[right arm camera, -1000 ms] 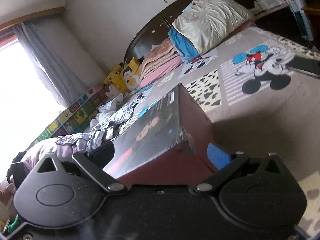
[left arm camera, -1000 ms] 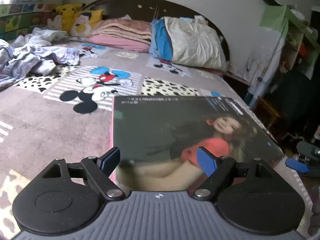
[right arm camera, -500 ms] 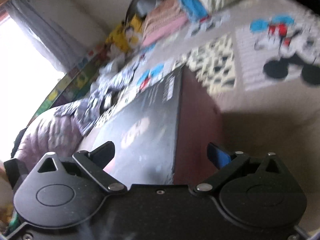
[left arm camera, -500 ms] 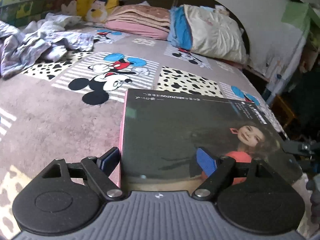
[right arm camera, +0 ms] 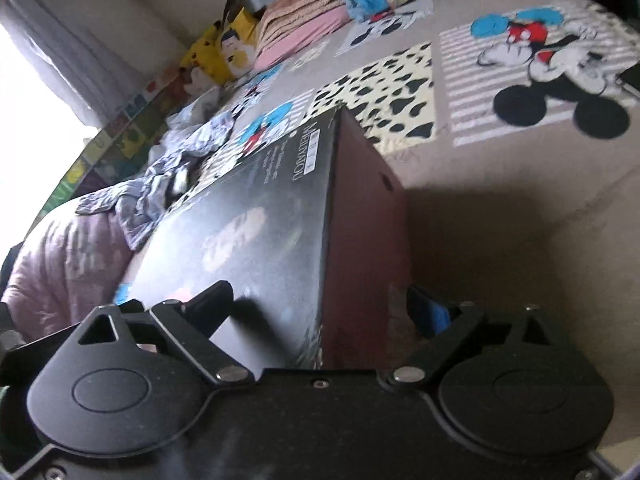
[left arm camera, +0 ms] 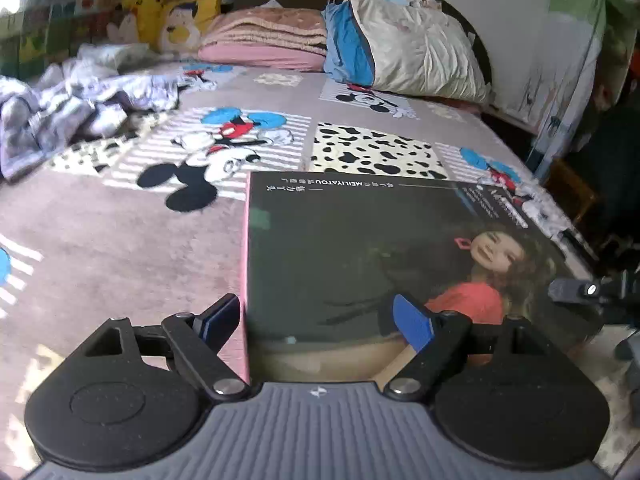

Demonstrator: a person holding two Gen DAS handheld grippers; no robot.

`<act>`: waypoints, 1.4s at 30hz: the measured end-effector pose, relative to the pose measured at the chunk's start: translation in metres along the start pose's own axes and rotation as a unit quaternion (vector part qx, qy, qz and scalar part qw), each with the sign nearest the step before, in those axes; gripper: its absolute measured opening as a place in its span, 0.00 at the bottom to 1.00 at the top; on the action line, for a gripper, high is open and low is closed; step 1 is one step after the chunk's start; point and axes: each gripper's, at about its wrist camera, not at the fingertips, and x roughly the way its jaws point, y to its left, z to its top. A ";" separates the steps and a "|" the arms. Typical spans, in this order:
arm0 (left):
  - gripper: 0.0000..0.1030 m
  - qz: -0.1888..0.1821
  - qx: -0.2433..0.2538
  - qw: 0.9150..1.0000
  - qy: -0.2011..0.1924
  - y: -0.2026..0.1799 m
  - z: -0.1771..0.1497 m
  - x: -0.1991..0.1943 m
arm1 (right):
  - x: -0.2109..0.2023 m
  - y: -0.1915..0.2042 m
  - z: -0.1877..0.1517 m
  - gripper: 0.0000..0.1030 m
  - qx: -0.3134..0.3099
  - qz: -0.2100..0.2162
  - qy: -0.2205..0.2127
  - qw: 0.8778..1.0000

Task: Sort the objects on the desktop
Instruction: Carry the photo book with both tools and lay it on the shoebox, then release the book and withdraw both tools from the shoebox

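- The big dark box [left arm camera: 360,264] with a girl's picture on its lid sat on the cartoon blanket [left arm camera: 120,248], at the near right part of the bed; a pink side showed along its left edge.
- The left gripper [left arm camera: 320,320] had its fingers spread wide over the box's near left corner; one blue pad hung left of the pink side and the other lay over the lid.
- The right gripper [right arm camera: 332,304] also stood wide across a near corner; it was blurry, so maybe its pads touched the box.
- A second before, the box looked more tipped; now it looked flatter and steadier; this likely meant it was being set down in its place.
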 end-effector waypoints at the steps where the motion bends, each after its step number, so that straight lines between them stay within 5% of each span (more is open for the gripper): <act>1: 0.81 0.005 0.007 1.000 0.000 -0.002 -0.002 -0.004 | -0.005 0.002 -0.001 0.90 -0.005 -0.013 -0.006 1.000; 5: 0.81 0.022 0.025 0.999 -0.003 -0.008 -0.014 -0.025 | -0.034 0.022 -0.007 0.90 -0.057 -0.084 -0.039 0.994; 9: 0.81 0.027 0.029 0.999 0.000 -0.014 -0.032 -0.047 | -0.073 0.043 -0.023 0.93 -0.085 -0.112 -0.068 0.988; 30: 0.81 0.008 -0.004 0.999 -0.034 -0.054 -0.096 -0.180 | -0.176 0.109 -0.104 0.98 -0.143 -0.180 -0.067 0.971; 42: 0.81 0.001 0.026 0.998 -0.059 -0.080 -0.127 -0.248 | -0.230 0.130 -0.153 0.98 -0.160 -0.210 -0.056 0.963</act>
